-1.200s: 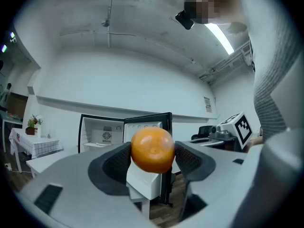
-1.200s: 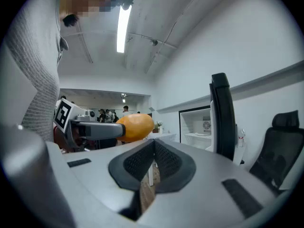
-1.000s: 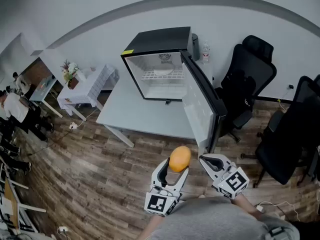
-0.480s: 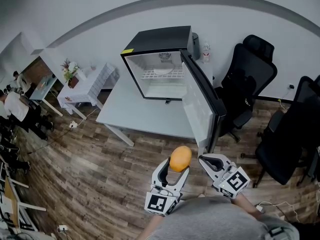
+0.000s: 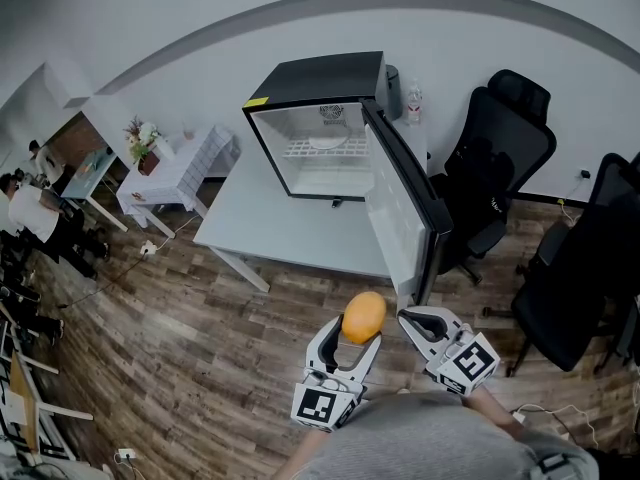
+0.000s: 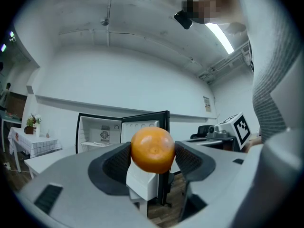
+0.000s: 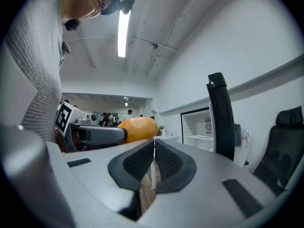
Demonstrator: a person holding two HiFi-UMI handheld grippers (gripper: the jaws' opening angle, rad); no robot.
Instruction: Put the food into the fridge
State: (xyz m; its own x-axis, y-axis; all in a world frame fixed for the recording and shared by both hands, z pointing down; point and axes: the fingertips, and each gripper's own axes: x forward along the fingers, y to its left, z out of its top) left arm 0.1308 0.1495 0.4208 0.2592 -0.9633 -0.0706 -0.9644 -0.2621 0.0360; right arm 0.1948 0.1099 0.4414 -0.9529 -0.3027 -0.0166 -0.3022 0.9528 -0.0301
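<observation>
My left gripper [image 5: 362, 326] [image 6: 152, 153] is shut on an orange [image 5: 363, 315] [image 6: 152, 150], held above the wood floor in front of the table. The orange [image 7: 137, 129] also shows in the right gripper view, off to the left. Just to its right my right gripper [image 5: 408, 319] [image 7: 154, 151] is shut with nothing between its pads. A small black fridge [image 5: 322, 123] [image 6: 102, 134] stands on the white table [image 5: 280, 228], its door [image 5: 400, 203] [image 7: 219, 118] swung wide open toward me. A white wire shelf [image 5: 320, 151] sits inside.
Two black office chairs [image 5: 495, 158] [image 5: 585, 268] stand to the right of the fridge door. A small white side table with a plant [image 5: 150, 168] is at the left. A bottle [image 5: 413, 103] stands behind the fridge. People sit at far left [image 5: 30, 218].
</observation>
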